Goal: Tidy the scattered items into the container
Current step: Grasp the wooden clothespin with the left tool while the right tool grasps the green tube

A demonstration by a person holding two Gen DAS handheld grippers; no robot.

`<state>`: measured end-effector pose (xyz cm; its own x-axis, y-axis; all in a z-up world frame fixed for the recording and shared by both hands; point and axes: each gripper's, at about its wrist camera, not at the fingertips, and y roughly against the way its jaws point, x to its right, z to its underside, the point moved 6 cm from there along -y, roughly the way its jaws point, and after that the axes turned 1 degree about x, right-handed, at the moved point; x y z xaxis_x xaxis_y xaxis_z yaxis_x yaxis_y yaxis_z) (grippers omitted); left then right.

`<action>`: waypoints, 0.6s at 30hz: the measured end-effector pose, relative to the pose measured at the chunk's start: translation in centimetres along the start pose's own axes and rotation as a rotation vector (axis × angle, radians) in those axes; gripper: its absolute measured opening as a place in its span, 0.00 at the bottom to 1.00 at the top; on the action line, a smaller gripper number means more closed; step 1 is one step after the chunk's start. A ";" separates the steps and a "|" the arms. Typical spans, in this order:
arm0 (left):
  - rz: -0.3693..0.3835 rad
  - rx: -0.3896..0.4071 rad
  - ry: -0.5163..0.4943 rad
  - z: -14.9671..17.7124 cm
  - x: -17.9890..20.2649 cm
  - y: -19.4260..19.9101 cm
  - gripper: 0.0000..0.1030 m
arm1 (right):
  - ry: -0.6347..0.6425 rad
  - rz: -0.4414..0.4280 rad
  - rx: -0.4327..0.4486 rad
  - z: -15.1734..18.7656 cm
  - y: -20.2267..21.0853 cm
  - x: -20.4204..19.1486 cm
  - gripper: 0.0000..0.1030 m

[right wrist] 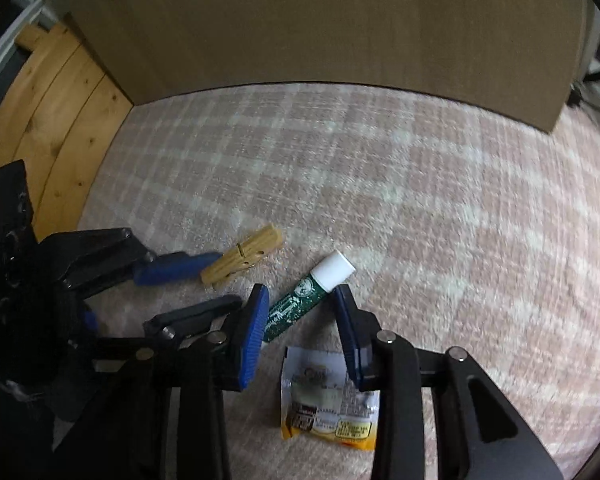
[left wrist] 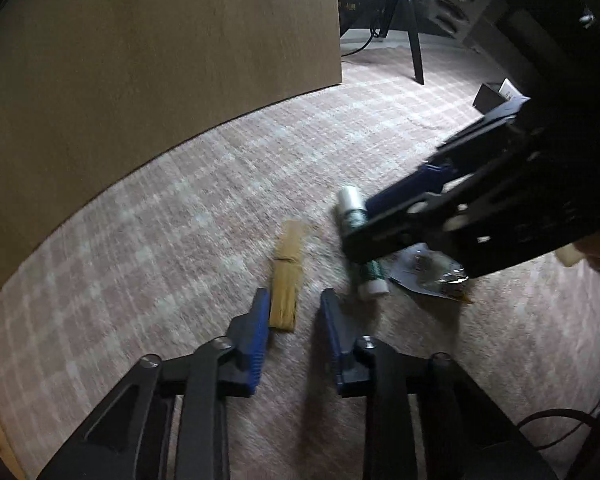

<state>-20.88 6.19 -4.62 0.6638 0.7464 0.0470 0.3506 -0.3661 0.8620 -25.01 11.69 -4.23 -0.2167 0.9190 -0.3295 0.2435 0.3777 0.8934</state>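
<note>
A wooden clothespin (left wrist: 287,276) lies on the checked carpet, and my left gripper (left wrist: 295,300) is open with its tips on either side of the clothespin's near end. The clothespin also shows in the right wrist view (right wrist: 242,255). A green lip balm tube with a white cap (right wrist: 306,298) lies between the open fingers of my right gripper (right wrist: 303,295); it also shows in the left wrist view (left wrist: 354,210). A small snack packet (right wrist: 330,396) lies under the right gripper. The cardboard box (right wrist: 320,28) stands behind.
A wooden board (right wrist: 48,120) lies left of the box. In the left wrist view, dark chair legs (left wrist: 414,44) and a small black box (left wrist: 492,96) are at the far right, and a cable (left wrist: 556,424) runs at the lower right.
</note>
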 end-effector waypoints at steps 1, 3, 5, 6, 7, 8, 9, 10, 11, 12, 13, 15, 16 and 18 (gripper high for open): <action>0.000 0.001 0.004 0.1 0.1 0.1 0.22 | -0.001 0.008 -0.006 -0.2 -0.2 -0.2 0.33; -0.010 0.000 0.007 0.1 0.2 0.1 0.22 | -0.006 0.019 -0.013 -0.7 -0.5 -0.5 0.33; -0.018 0.001 0.023 0.0 0.1 0.1 0.20 | 0.049 0.060 -0.005 -1.2 -1.1 -1.4 0.27; -0.023 0.002 0.035 -0.1 0.0 0.1 0.20 | 0.084 0.098 0.002 -1.3 -1.3 -1.7 0.20; -0.026 0.004 0.046 -0.2 -0.1 0.0 0.18 | 0.102 0.116 0.006 -1.3 -1.4 -1.8 0.18; -0.030 0.008 0.054 -0.2 -0.2 0.0 0.12 | 0.112 0.122 0.013 -1.3 -1.5 -2.0 0.17; -0.041 0.012 0.060 -0.3 -0.3 0.0 0.11 | 0.107 0.113 0.017 -1.3 -1.5 -1.9 0.16; -0.053 0.017 0.070 -0.3 -0.4 0.0 0.10 | 0.090 0.098 0.019 -1.2 -1.4 -1.8 0.16; -0.057 0.022 0.083 -0.2 -0.5 0.0 0.10 | 0.053 0.066 0.023 -1.1 -1.3 -1.4 0.16; -0.068 0.027 0.095 -0.2 -0.6 0.2 0.10 | 0.021 0.037 0.028 -0.9 -1.0 -1.0 0.16; -0.084 0.033 0.108 0.0 -0.7 0.3 0.10 | -0.005 0.018 0.036 -0.7 -0.6 -0.7 0.16; -0.095 0.043 0.135 0.3 -0.7 0.9 0.10 | -0.033 -0.004 0.063 -0.2 0.4 -0.2 0.15; -0.096 0.052 0.150 0.5 -0.6 1.3 0.10 | -0.047 -0.018 0.085 0.1 1.4 0.1 0.15; -0.106 0.073 0.185 0.7 -0.6 2.5 0.10 | -0.071 -0.044 0.123 0.8 3.2 0.7 0.15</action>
<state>-19.95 4.50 -2.87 0.4903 0.8697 0.0560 0.4635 -0.3147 0.8283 -23.61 13.63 -1.86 -0.1634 0.9053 -0.3922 0.3498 0.4249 0.8350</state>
